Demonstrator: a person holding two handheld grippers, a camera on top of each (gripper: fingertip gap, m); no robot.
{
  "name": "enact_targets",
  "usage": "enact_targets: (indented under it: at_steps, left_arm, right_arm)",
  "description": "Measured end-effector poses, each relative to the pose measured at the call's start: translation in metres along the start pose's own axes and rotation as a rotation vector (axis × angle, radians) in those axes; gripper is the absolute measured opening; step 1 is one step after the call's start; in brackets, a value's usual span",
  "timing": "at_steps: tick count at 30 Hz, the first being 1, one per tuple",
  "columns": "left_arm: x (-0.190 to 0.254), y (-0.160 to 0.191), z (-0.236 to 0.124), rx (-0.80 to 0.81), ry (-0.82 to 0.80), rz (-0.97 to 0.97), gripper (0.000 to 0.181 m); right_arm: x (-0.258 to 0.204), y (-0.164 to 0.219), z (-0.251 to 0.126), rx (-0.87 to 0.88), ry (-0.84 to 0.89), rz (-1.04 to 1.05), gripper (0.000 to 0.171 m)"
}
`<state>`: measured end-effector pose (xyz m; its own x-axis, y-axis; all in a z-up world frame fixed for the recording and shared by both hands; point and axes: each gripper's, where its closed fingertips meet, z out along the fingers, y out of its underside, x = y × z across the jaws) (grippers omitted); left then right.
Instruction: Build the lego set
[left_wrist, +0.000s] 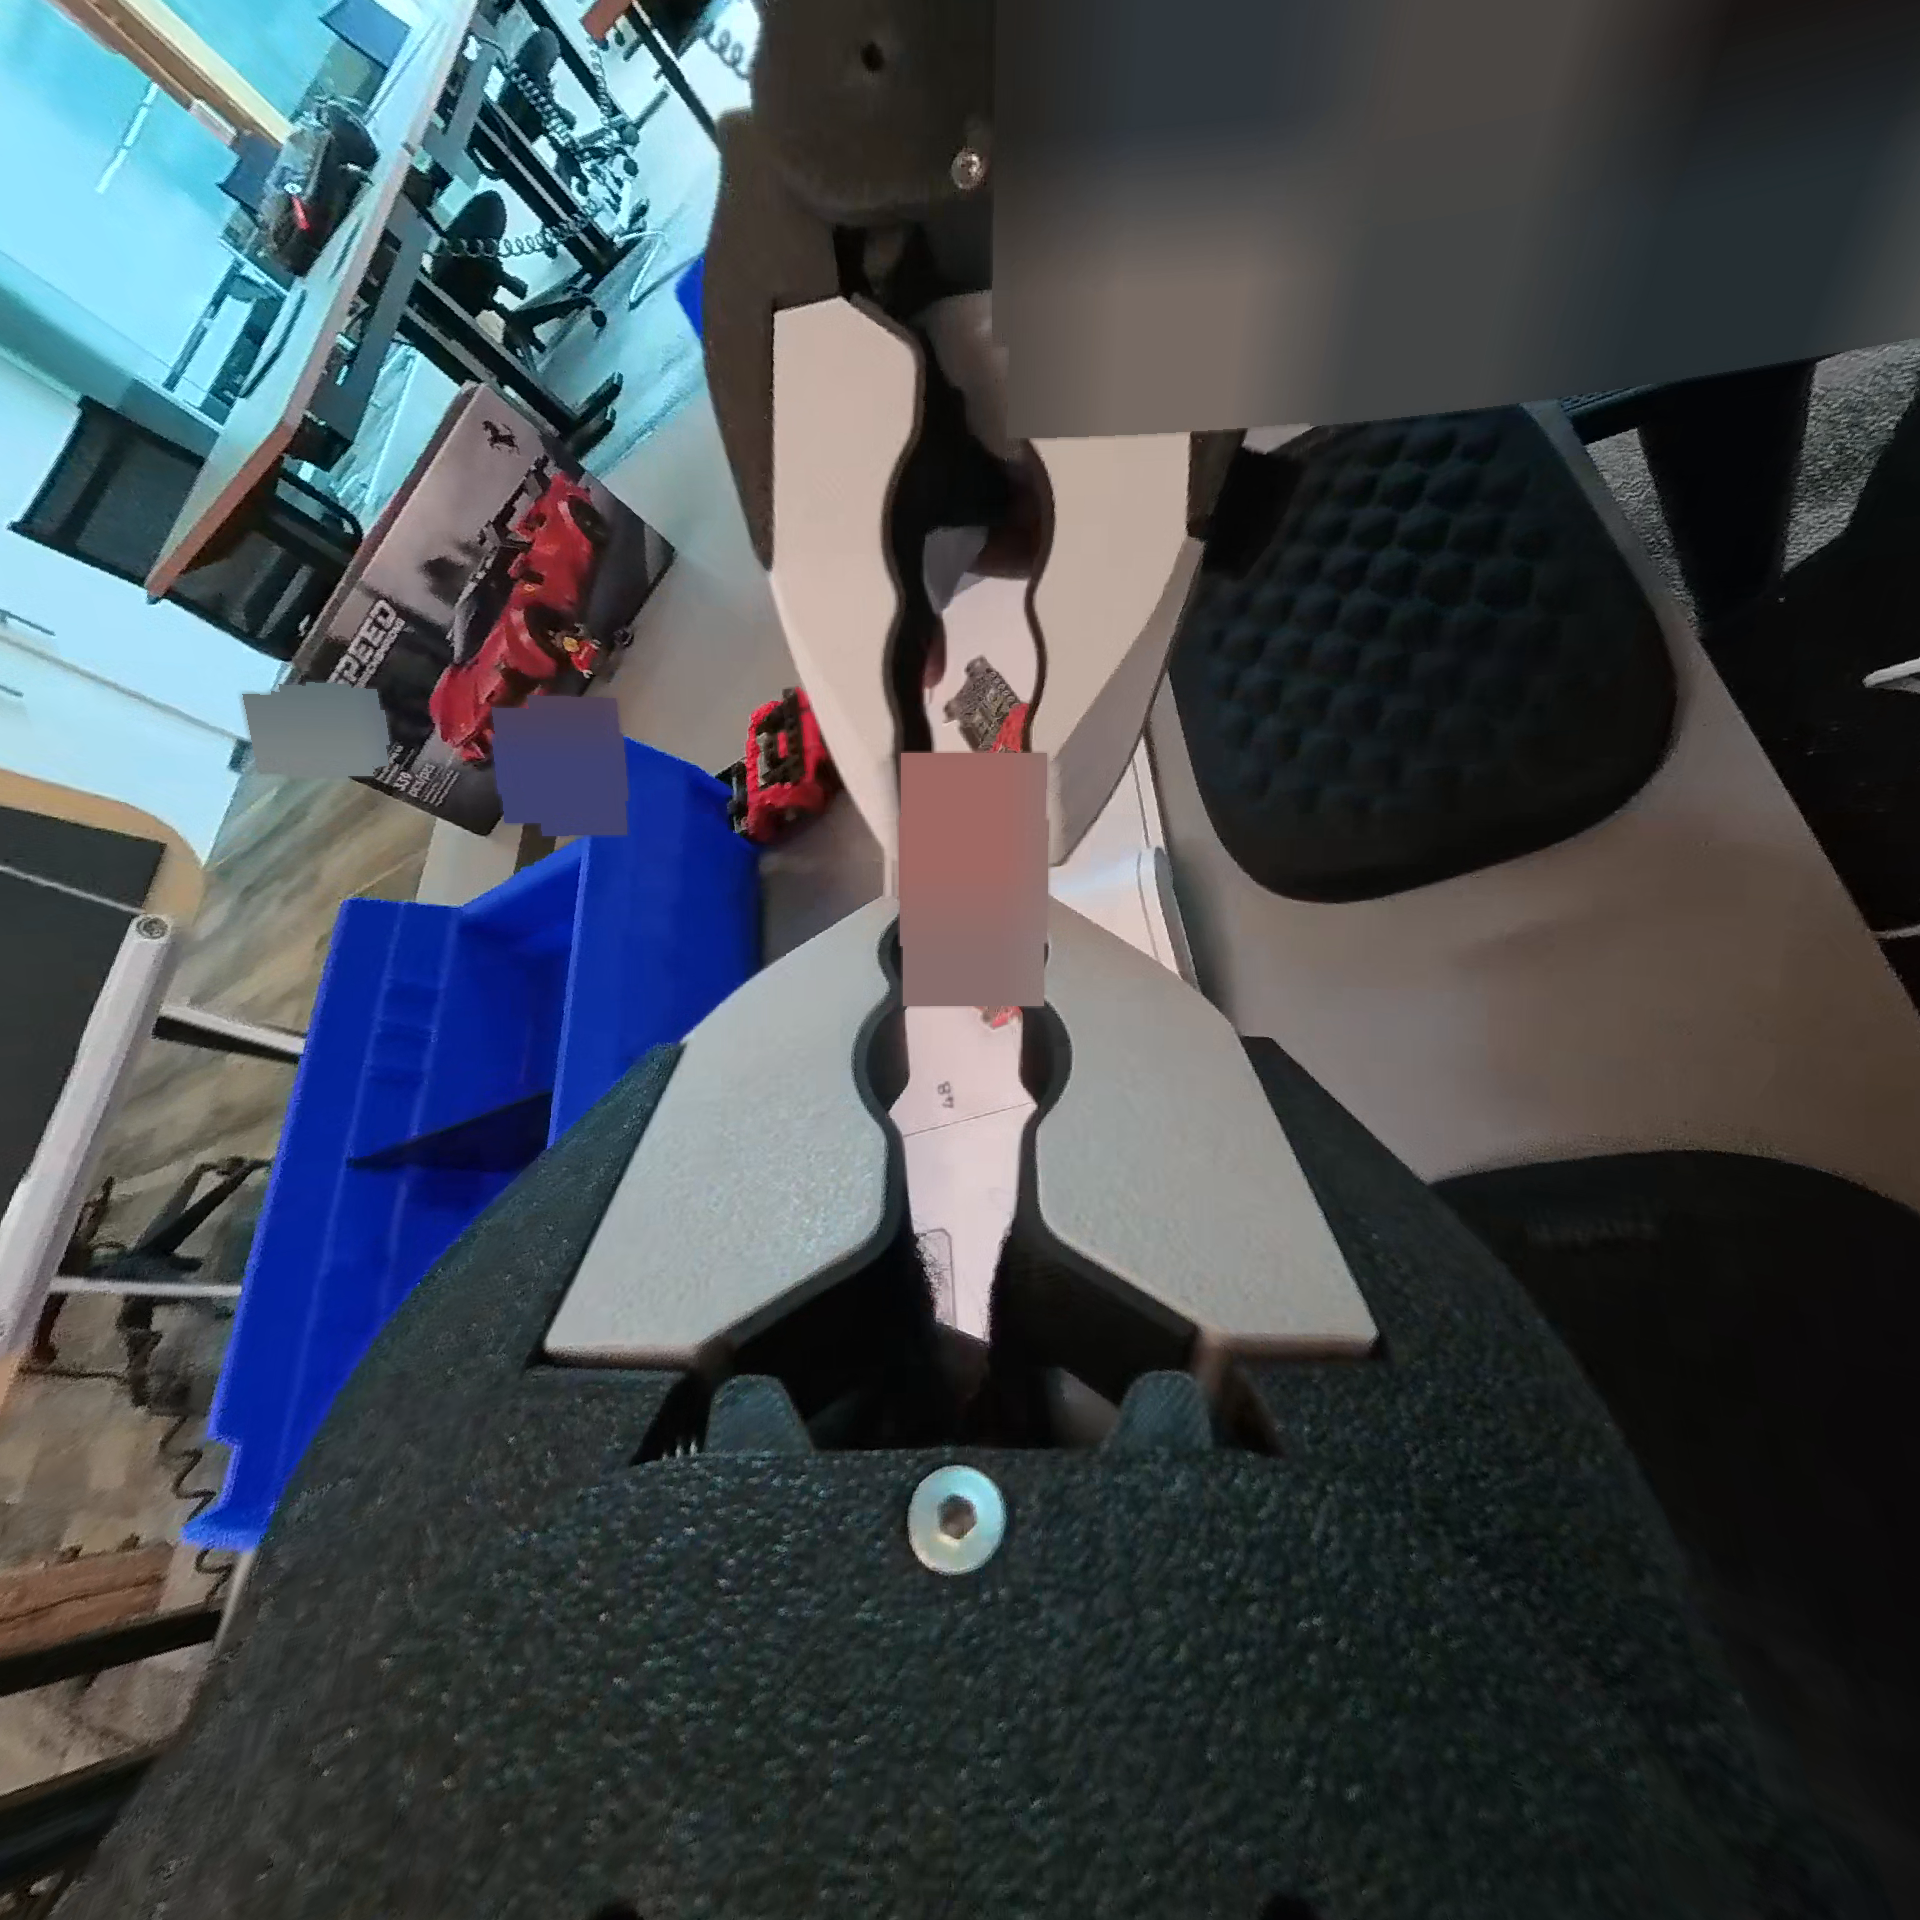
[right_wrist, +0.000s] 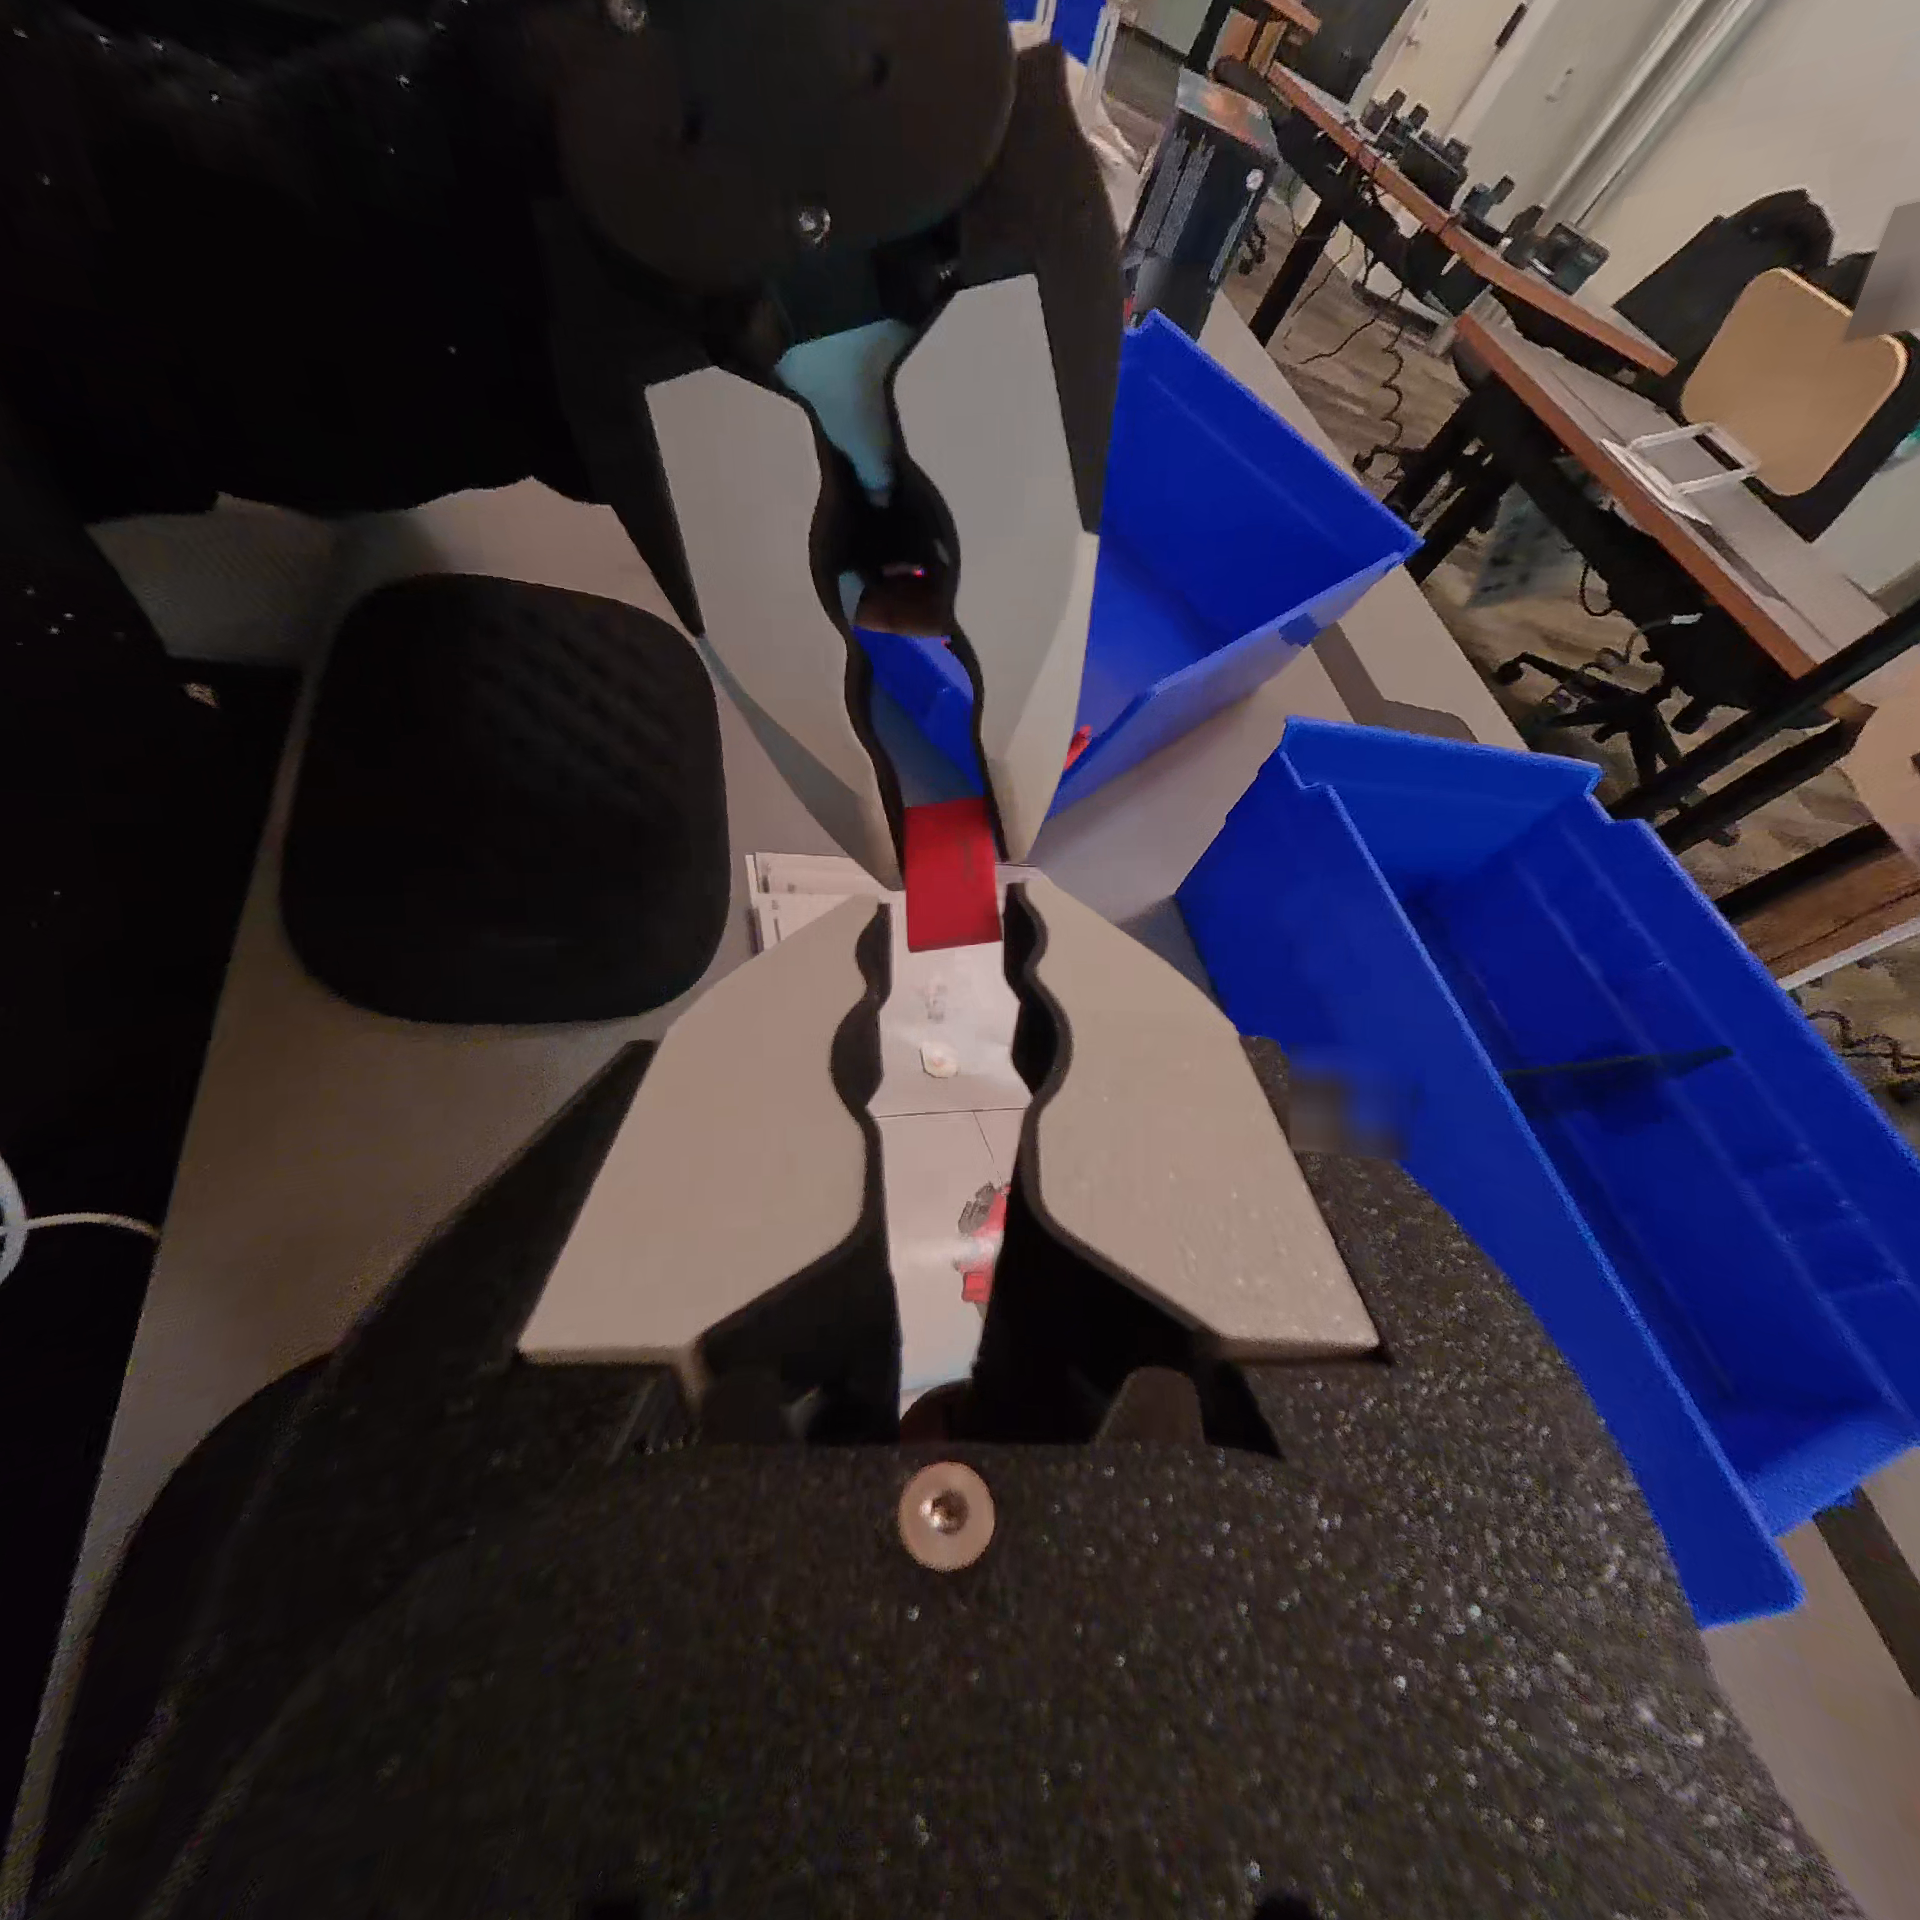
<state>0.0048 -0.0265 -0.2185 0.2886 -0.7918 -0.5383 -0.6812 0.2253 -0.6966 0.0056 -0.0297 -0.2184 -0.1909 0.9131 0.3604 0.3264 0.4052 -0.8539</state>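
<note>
Two blue bins (right_wrist: 1558, 1091) along the table's (right_wrist: 364, 1091) right edge, contents unclear. Red lego piece (right_wrist: 948, 878) pinched between right gripper (right_wrist: 948, 914) and left gripper (right_wrist: 940, 831) tip to tip, above an instruction booklet (right_wrist: 935, 1143). Red partial build (left_wrist: 781, 764) and set box (left_wrist: 499, 613) near the far edge. Office desks (right_wrist: 1558, 343) behind.

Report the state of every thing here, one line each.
right gripper: shut on red piece
left gripper: shut on the same piece, from the opposite end
near blue bin: open-topped, no parts visible inside
far blue bin: open-topped, a red bit at its bottom
instruction booklet: lying open
red car assembly: partly built, on the table
set box: standing
</note>
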Motion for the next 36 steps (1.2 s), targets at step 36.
enact_targets:
  at_steps: [36]
  left_arm:
    - [-0.119,0.119,0.119,-0.342,-0.311,-0.422,0.016]
  right_arm:
    - [0.035,0.147,-0.109,0.086,0.353,0.533,0.017]
